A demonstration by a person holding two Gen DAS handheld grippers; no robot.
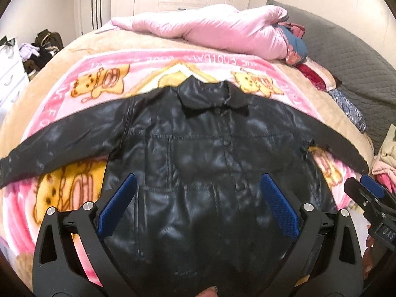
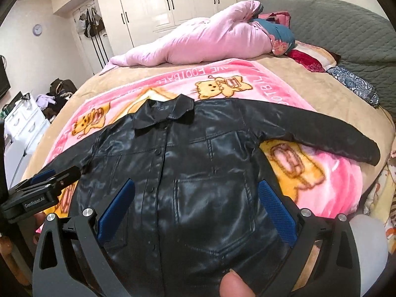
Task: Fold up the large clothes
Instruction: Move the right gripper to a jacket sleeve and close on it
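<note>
pink quilt (image 1: 210,32) blocks beyond jacket (image 1: 198,148)

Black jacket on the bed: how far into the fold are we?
Done: the black jacket lies spread flat, front up and buttoned, both sleeves out to the sides on the pink blanket. In hand: nothing; the left gripper and right gripper hover open over its lower half. Left: every fold, sleeves and body alike.

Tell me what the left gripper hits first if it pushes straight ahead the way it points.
Probably the front of the black jacket: the open left gripper points right at it, spread on the pink blanket. Depth is unclear.
</note>
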